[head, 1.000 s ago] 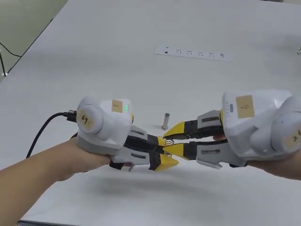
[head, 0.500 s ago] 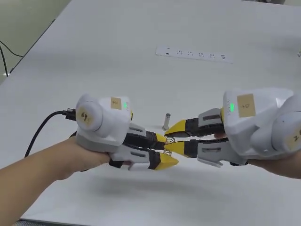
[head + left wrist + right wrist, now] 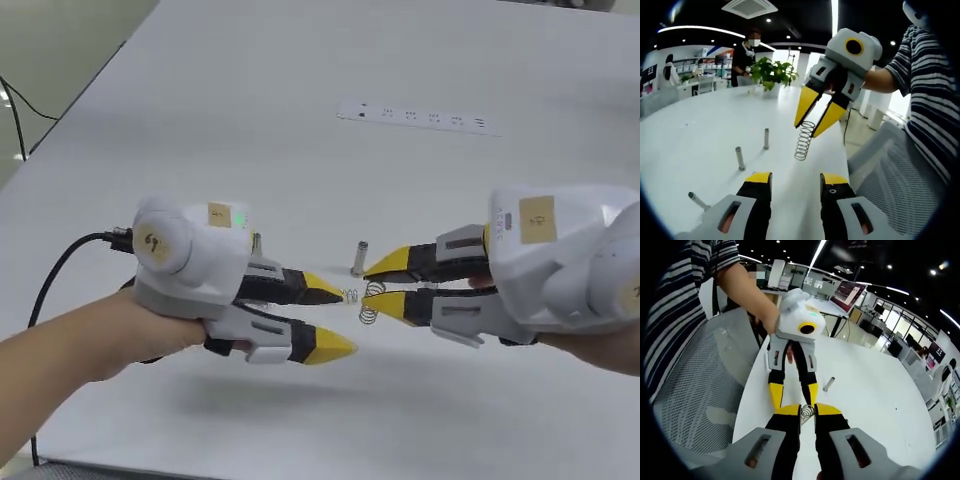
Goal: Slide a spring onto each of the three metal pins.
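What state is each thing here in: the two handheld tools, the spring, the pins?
Left gripper: jaws open, empty.
Right gripper: jaws shut on the spring.
Thin silver wire coil spring: pinched at one end, dangling, on no pin.
Three short grey metal pins: all bare, no spring on any.

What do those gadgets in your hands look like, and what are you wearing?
The left hand-held gripper and right hand-held gripper each have a rounded white body, grey-and-black jaws with pointed yellow tips, and a tan sticker. A black cable trails from the left one. The sleeve is dark-and-white striped.
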Motion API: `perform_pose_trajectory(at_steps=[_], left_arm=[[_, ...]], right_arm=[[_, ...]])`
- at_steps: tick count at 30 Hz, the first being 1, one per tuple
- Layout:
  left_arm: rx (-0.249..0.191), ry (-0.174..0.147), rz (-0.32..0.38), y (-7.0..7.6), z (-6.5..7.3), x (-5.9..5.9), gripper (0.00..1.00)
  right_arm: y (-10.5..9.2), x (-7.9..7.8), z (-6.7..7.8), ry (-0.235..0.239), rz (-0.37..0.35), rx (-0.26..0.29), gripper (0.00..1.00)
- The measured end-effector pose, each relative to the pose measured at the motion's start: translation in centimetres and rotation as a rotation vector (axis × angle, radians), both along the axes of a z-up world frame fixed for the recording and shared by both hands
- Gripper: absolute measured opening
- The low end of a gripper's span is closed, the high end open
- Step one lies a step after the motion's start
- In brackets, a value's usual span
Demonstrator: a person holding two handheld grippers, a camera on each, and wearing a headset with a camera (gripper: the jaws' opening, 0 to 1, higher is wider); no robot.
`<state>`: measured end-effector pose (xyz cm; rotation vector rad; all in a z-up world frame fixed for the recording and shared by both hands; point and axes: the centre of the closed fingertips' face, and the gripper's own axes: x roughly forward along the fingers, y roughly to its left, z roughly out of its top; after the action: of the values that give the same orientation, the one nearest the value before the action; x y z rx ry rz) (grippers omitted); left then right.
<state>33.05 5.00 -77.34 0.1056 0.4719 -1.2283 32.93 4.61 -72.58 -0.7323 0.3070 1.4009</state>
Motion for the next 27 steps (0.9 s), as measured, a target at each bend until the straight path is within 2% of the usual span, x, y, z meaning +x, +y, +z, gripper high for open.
perform_pose_trajectory(at_steps=[10, 19, 25, 27], left_arm=[[0.009, 0.025, 0.08, 3.5, -0.5, -0.1, 0.56], [0.013, 0.042, 0.198, 7.4, -0.8, 0.6, 0.78], [0.002, 0.038, 0.261, 9.2, -0.6, 1.3, 0.95], [0.002, 0.024, 0.278, 9.6, -0.6, 1.4, 0.98]], right_arm=[[-1.2, 0.9, -0.3, -0.015, -0.042, -0.002, 0.07], [-2.6, 2.1, -0.3, -0.026, -0.088, -0.006, 0.07], [-3.3, 2.7, -0.3, -0.035, -0.112, -0.015, 0.07], [-3.5, 2.8, -0.4, -0.03, -0.117, -0.015, 0.07]])
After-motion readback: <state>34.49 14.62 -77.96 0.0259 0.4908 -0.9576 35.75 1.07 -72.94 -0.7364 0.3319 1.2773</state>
